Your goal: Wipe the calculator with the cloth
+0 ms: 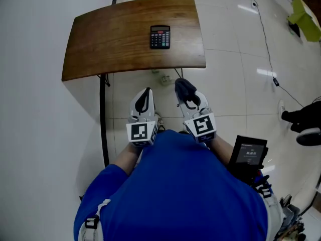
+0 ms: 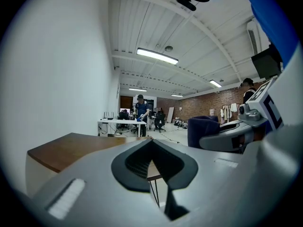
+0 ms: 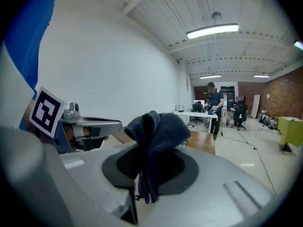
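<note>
Open workshop room: pale tiled floor (image 1: 230,69), white wall to the left, brick wall far off in the gripper views.

Nearest: the person's blue top (image 1: 185,185) fills the lower head view. Just beyond it both grippers are held side by side over the floor, short of the table's near edge.

Left gripper (image 1: 146,94): jaws pressed together, nothing between them.

Right gripper (image 1: 185,93): jaws clamped on a dark blue cloth (image 3: 158,131). It bunches up above the pads, with a small tail hanging below.

Farther: wooden table (image 1: 110,39) on dark legs. The black calculator (image 1: 160,36) lies flat on it, keys up, right of centre and toward the far half. It is the only thing seen on the top. It is well apart from both grippers and nothing touches it.

Farthest: desks and a standing person at the back of the room, in both gripper views.

Progress, as judged: the cloth is in hand, so pickup is done. No wiping has begun. What is left is to carry the cloth forward and down onto the calculator and rub its face. The free left gripper may be needed to steady the calculator, since a light case could slide on smooth wood.
</note>
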Available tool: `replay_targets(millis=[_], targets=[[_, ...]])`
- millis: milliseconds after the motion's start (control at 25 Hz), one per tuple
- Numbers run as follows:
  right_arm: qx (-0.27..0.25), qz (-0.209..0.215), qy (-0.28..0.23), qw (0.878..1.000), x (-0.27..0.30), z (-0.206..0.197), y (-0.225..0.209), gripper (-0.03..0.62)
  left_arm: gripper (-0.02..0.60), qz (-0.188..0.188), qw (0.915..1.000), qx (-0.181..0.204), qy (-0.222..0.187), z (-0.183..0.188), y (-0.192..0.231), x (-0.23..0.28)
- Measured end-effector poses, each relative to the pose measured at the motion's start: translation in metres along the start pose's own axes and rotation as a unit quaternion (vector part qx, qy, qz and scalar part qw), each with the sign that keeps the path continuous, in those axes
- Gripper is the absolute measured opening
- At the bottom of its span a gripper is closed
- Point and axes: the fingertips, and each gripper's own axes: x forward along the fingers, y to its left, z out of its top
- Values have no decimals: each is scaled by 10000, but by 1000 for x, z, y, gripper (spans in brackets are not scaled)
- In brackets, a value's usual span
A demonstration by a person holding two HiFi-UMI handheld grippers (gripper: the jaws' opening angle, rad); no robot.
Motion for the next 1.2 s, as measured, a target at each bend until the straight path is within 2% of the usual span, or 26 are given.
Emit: replay_targets(millis=[200, 320, 480, 760, 1000, 1200], targets=[[89, -276, 128, 9995, 27, 24, -5, 69, 6, -229, 9997, 41, 87, 15, 25, 19], [216, -481, 117, 9985, 64, 23, -1, 69, 6, -370, 9992, 80, 104, 6, 55, 33], [90, -708, 181, 9973, 90, 26, -8, 69, 6, -475, 9986, 178, 155, -4, 79, 50], [114, -719, 116, 9973, 97, 37, -11, 69, 6, -439, 9987, 80, 227, 10, 90, 61], [253, -608, 270, 9975, 150, 30, -79, 69, 6, -387, 9986, 79, 356, -1, 93, 141], [224, -453, 267, 9984, 159, 30, -83, 69, 6, -247, 9986, 151, 440, -4, 100, 144]])
